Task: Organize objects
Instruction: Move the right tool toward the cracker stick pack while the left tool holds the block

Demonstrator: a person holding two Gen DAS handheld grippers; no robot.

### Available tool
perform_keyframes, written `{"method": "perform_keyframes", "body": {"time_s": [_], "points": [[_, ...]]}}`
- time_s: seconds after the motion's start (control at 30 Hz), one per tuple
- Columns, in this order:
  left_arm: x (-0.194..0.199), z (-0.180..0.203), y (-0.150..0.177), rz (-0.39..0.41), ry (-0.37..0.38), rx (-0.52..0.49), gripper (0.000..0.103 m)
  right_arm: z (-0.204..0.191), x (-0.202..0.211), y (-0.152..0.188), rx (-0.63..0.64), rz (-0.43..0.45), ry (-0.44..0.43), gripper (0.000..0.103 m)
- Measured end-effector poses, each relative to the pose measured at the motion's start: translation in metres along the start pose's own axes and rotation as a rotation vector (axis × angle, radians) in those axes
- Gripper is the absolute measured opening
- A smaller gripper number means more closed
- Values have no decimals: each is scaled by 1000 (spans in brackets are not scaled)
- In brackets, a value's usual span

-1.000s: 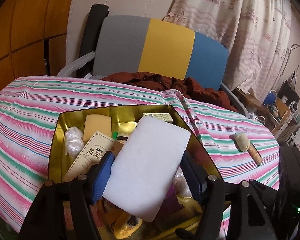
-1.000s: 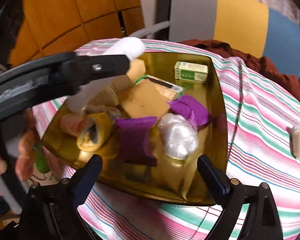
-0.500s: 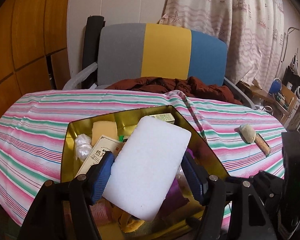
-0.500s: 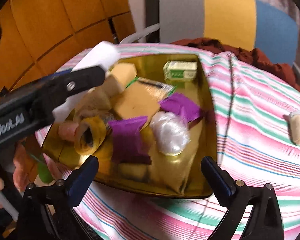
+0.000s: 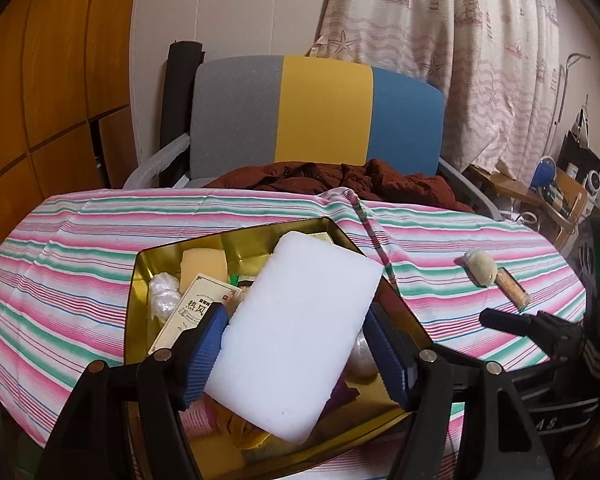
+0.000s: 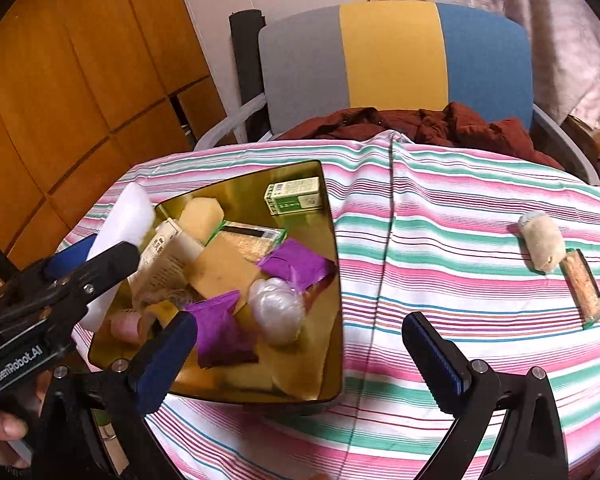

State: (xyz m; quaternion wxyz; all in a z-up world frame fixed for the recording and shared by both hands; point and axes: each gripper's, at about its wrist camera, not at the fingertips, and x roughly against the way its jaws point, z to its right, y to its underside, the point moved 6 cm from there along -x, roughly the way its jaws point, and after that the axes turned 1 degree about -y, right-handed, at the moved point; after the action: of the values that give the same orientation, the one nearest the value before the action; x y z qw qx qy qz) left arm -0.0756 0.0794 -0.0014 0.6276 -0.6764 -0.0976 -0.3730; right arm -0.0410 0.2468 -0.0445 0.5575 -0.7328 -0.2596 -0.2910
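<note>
Left tongs (image 5: 296,344) raised over the gold tray (image 5: 228,240) on the striped worktop (image 5: 60,240), clamped on a white foam block (image 5: 296,332), tilted. Right tongs (image 6: 300,356) spread wide, empty, low over the tray's near right corner.

Both grippers: black plastic arms with silver screws, ribbed blue pads (image 5: 204,354); white "GeenRobot.AI" lettering (image 6: 18,364) at lower left.

white sponge (image 5: 296,332), gold tray (image 6: 328,216) — striped tablecloth (image 6: 460,300)
</note>
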Motion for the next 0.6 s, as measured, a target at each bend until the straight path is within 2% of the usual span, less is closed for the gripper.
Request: {"method": "perform_keyframes", "body": {"time_s": [0.33,0.6], "points": [[4,2,5,-4,-91,-30,72,25,11,-4,11,22,91,103],[6,7,10,-12,-96,-29,74,38,18,-7,33,23,131,103]]}}
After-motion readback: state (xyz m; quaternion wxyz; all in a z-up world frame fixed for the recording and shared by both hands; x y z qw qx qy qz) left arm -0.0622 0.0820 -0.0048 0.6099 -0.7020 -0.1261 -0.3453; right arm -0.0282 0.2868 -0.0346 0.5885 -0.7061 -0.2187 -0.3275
